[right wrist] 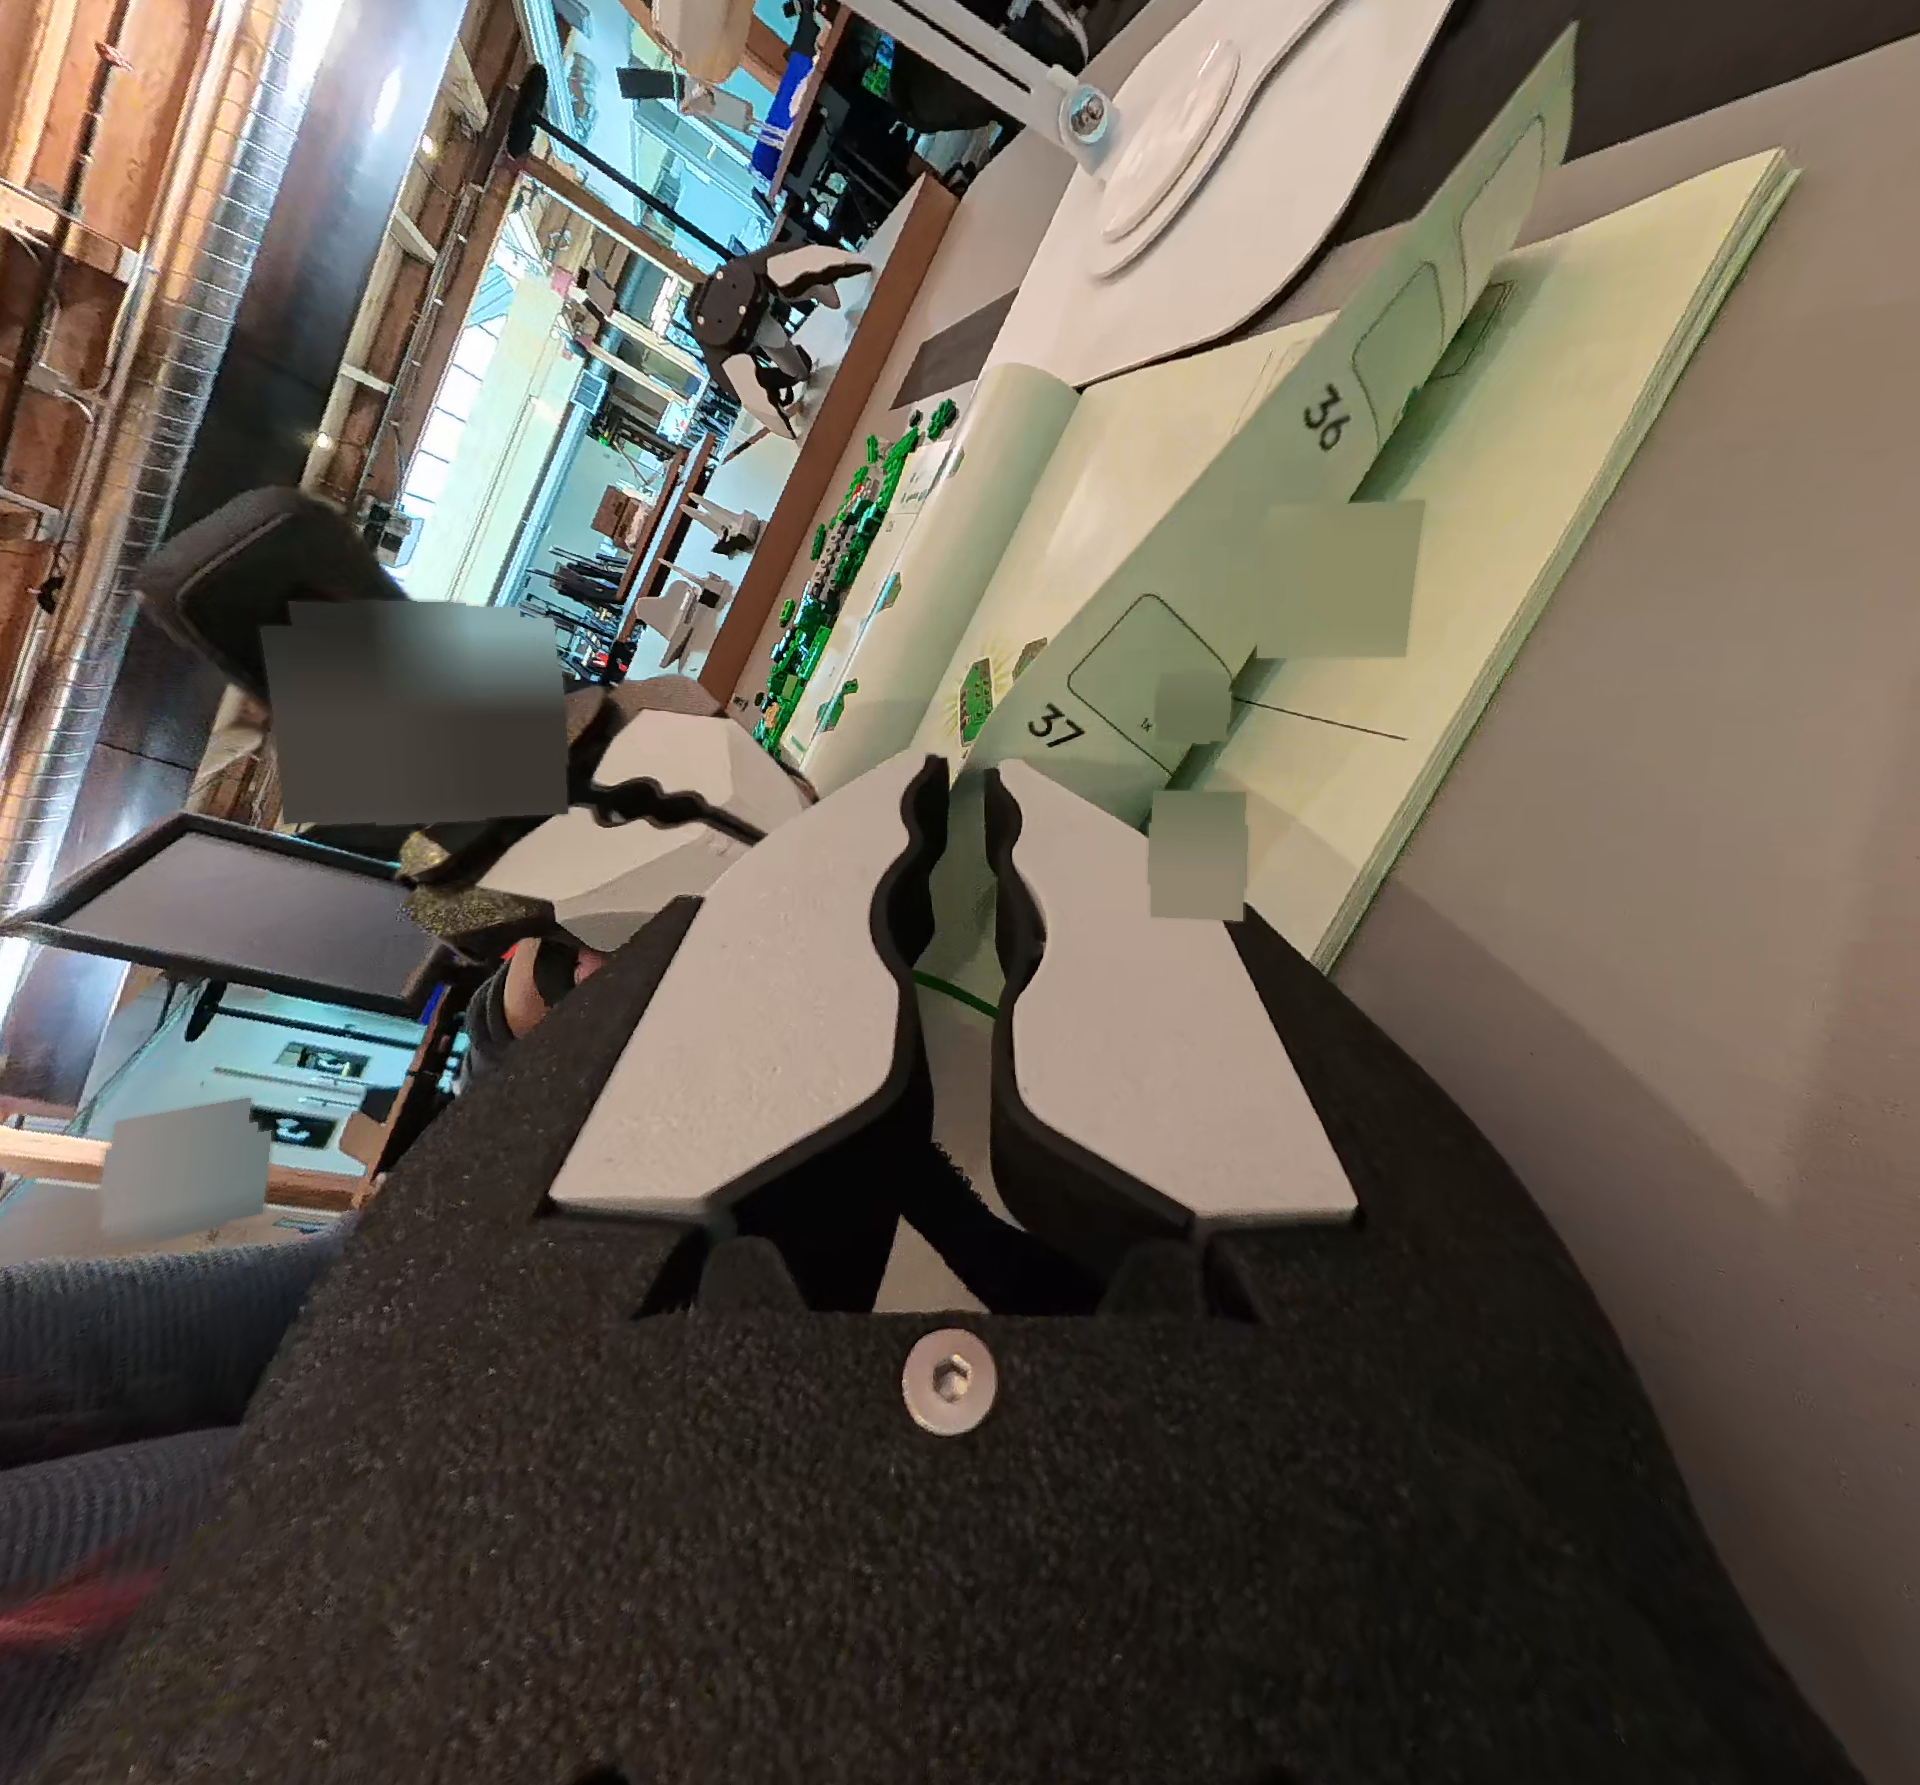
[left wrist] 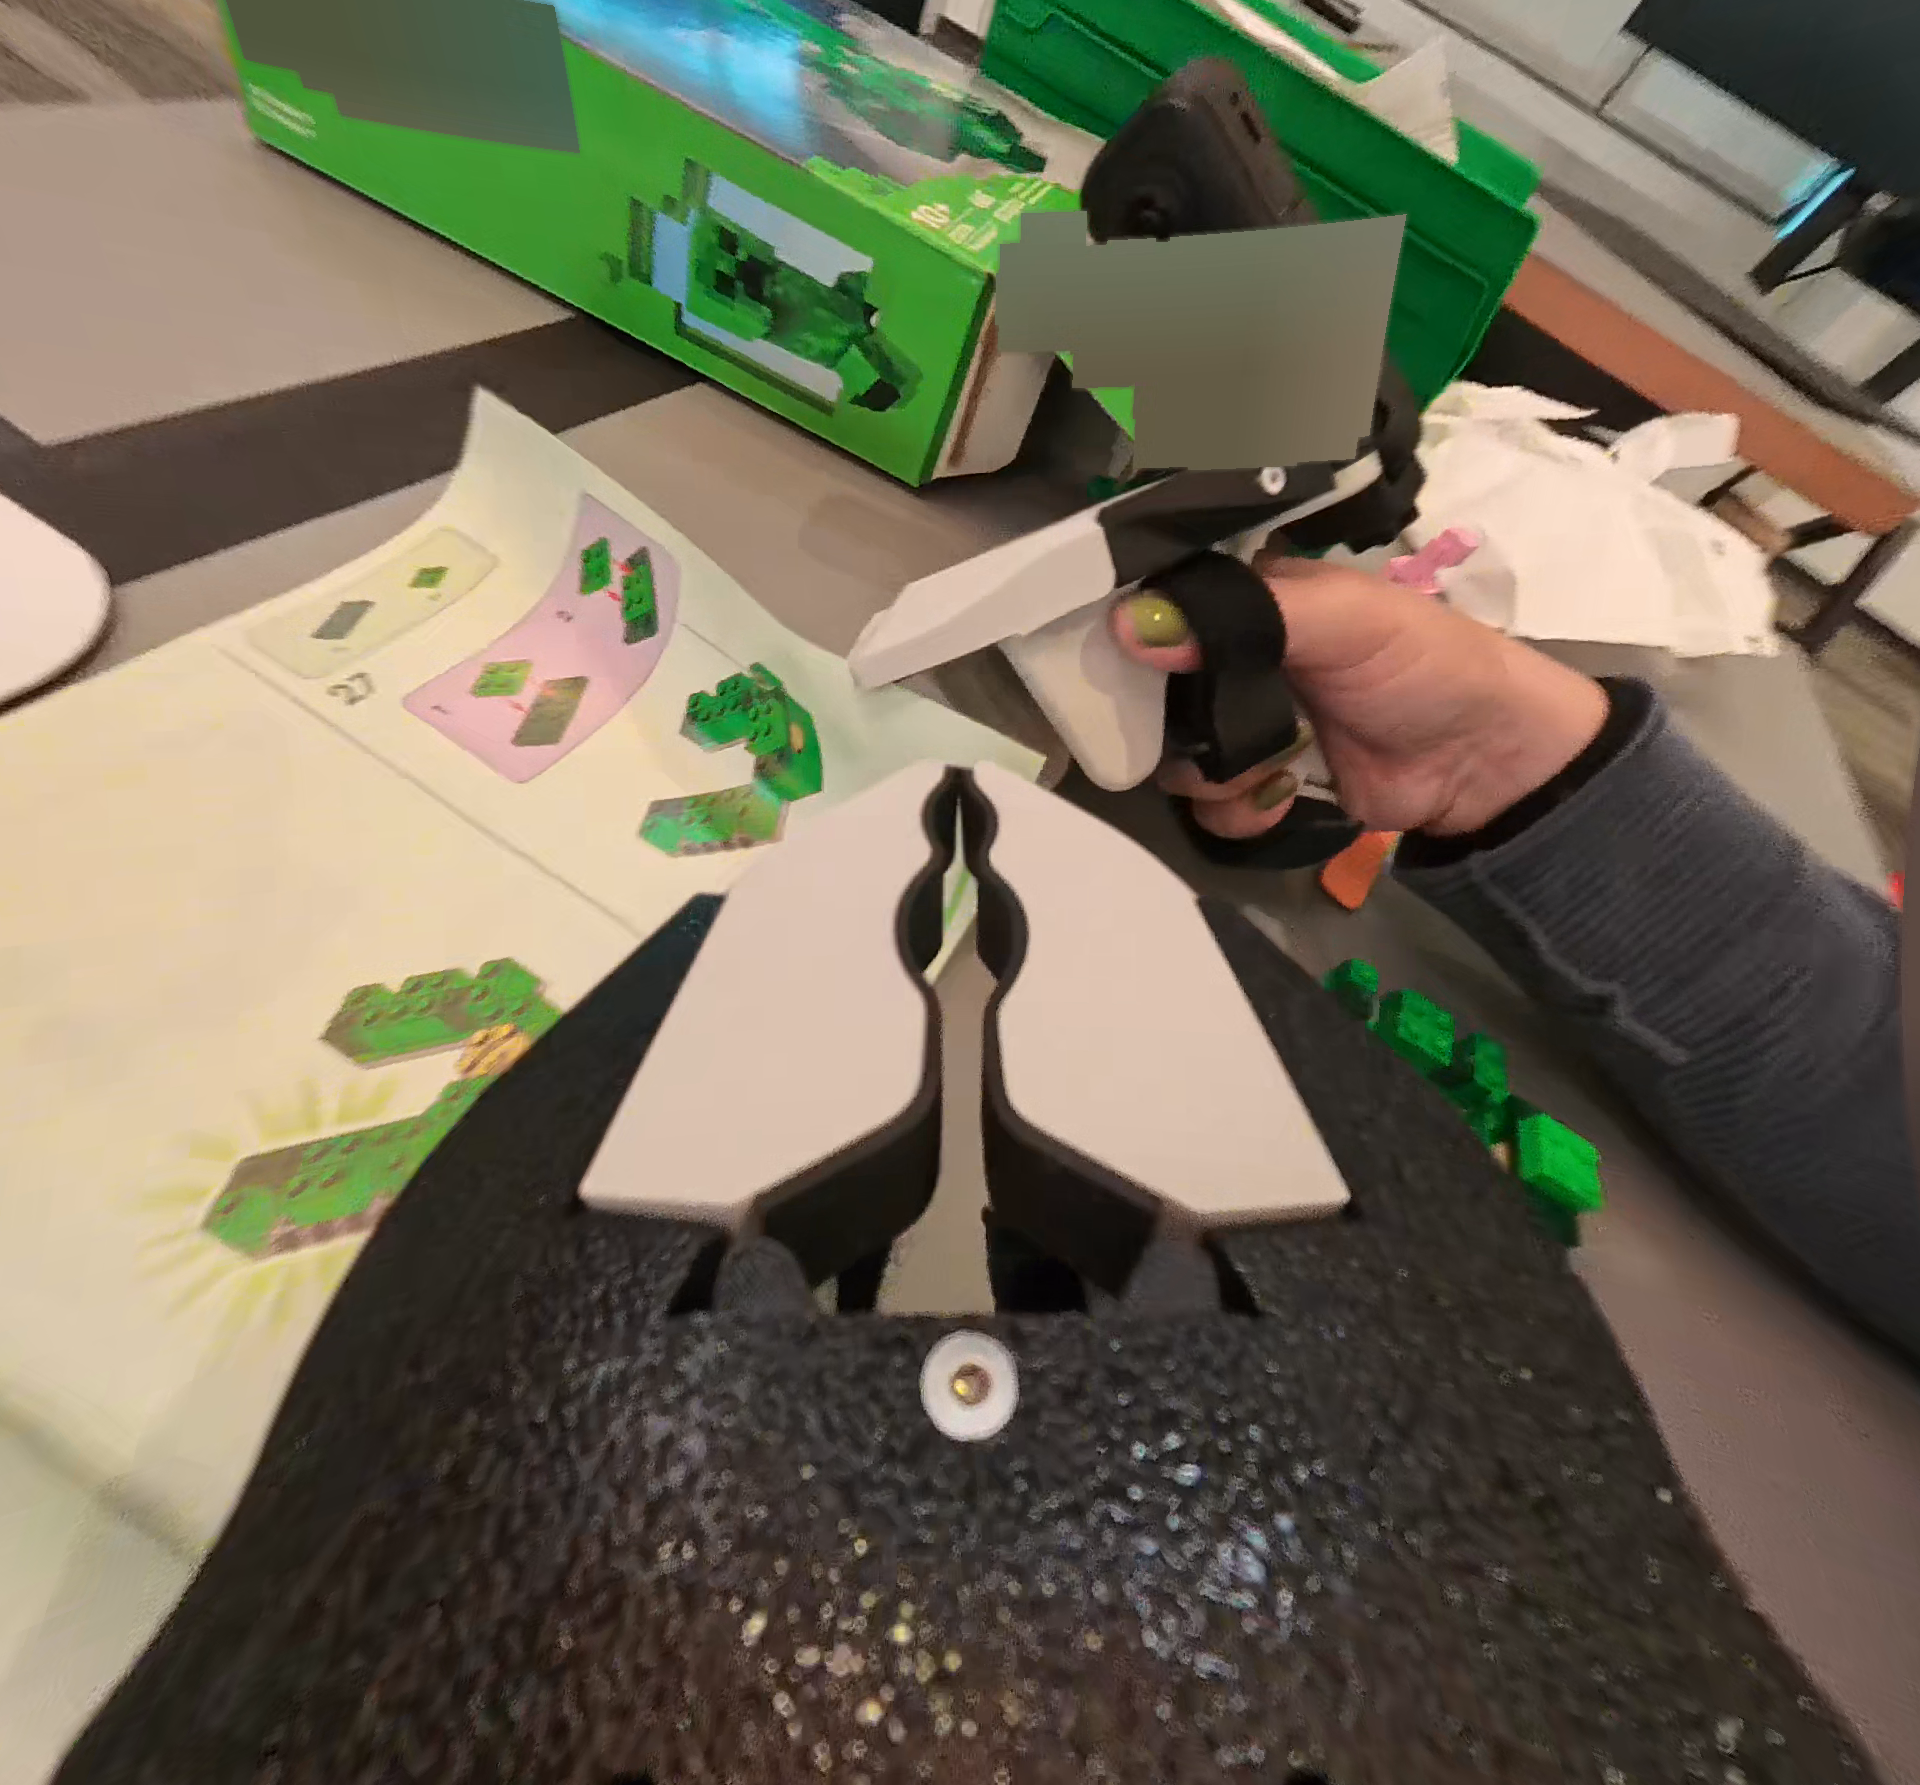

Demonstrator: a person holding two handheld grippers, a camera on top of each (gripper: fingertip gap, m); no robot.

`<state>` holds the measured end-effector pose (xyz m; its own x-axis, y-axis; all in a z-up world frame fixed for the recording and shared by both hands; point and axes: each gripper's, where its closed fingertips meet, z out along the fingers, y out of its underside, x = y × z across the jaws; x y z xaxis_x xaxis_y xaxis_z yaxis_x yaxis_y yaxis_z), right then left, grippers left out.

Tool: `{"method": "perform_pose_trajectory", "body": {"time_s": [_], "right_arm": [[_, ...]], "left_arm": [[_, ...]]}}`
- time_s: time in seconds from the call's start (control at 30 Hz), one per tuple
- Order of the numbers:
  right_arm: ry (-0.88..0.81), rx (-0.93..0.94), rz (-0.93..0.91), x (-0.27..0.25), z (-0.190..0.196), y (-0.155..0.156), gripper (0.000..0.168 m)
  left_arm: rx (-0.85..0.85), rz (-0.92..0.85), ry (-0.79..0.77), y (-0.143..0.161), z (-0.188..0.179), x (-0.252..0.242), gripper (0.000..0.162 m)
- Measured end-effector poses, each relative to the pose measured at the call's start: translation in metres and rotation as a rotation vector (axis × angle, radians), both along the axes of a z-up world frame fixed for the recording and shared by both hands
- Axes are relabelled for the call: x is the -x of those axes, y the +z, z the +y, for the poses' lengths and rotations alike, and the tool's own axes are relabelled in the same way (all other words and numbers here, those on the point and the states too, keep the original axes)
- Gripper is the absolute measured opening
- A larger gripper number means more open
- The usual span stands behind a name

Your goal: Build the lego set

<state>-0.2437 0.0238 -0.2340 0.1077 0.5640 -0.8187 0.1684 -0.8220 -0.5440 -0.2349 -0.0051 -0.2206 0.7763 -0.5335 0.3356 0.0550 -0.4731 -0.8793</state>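
Left to right across the tabletop: an open booklet (left wrist: 312, 800) lies flat toward the left edge, its raised leaf seen in the right wrist view. The left gripper (left wrist: 958, 785) hovers over the booklet's right margin, fingers pressed nearly together on nothing. The green box (left wrist: 665, 208) stands toward the far edge. The right gripper (left wrist: 868, 660), held in a hand (left wrist: 1382, 696), points at the booklet; in its own view the right gripper's tips stand a sliver apart, and whether they pinch the leaf's edge cannot be told. Loose green bricks (left wrist: 1455, 1081) lie by the sleeve toward the right edge. Judged handling: bricks are light, rigid and smooth, so best gripped across flat side walls; the leaf is thin and limp, best taken at its free edge.
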Motion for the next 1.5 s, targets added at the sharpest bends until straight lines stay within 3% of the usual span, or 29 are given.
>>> {"method": "perform_pose_trajectory", "body": {"time_s": [0.17, 0.37, 0.53, 1.5], "right_arm": [[-0.006, 0.011, 0.018, -0.001, 0.001, 0.002, 0.006], [-0.002, 0.014, 0.019, 0.0, 0.001, 0.002, 0.006], [0.001, 0.014, 0.017, 0.0, 0.0, 0.001, 0.006], [0.003, 0.018, 0.019, 0.001, -0.001, 0.002, 0.004]], "left_arm": [[-0.008, -0.009, -0.061, 0.001, 0.004, -0.011, 0.001], [-0.204, 0.27, -0.08, 0.004, 0.002, -0.009, 0.009], [-0.266, 0.392, -0.097, 0.002, 0.001, -0.014, 0.016], [-0.253, 0.415, -0.085, -0.008, 0.005, -0.016, 0.019]]}}
